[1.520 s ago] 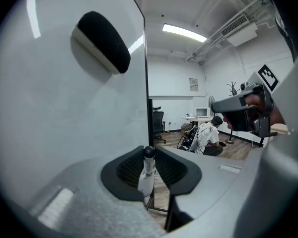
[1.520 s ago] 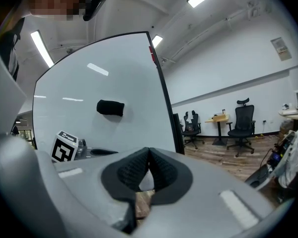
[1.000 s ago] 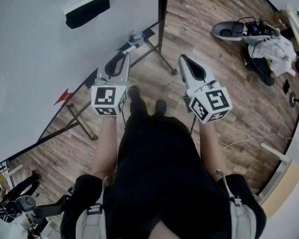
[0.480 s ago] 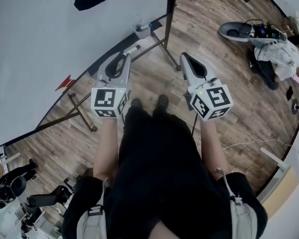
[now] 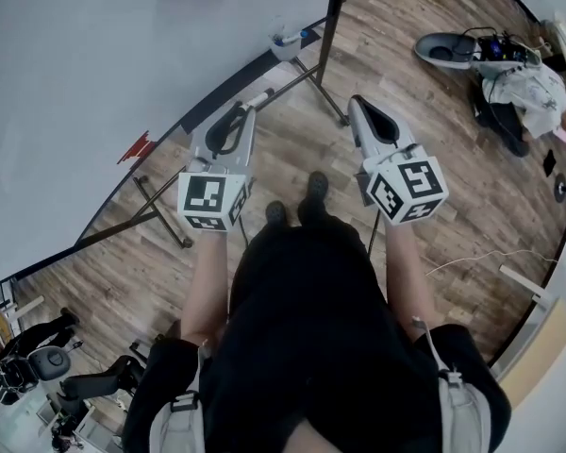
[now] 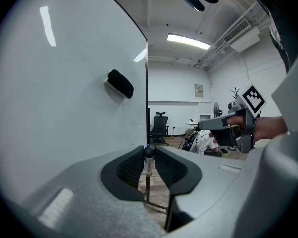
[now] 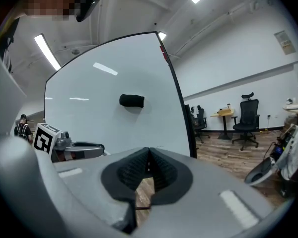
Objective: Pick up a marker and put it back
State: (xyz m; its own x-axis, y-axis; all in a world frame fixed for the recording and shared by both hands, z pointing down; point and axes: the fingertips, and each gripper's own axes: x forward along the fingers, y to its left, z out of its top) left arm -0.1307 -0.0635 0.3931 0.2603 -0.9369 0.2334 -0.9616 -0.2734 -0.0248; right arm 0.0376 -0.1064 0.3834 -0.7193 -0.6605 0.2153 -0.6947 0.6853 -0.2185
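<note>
Got a marker (image 6: 148, 158) pinched between the pads of the left gripper (image 5: 246, 108), one end poking out past the tips, close to the whiteboard (image 5: 85, 74) bottom edge. Right gripper (image 7: 148, 157) alongside, jaws pressed together pad to pad. Both held out over the wood floor (image 5: 292, 159), eraser (image 7: 131, 100) stuck up on the board.

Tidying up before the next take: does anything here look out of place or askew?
A heap of white cloth and dark gear lies loose on the wooden floor at the far right; nothing else looks askew.
</note>
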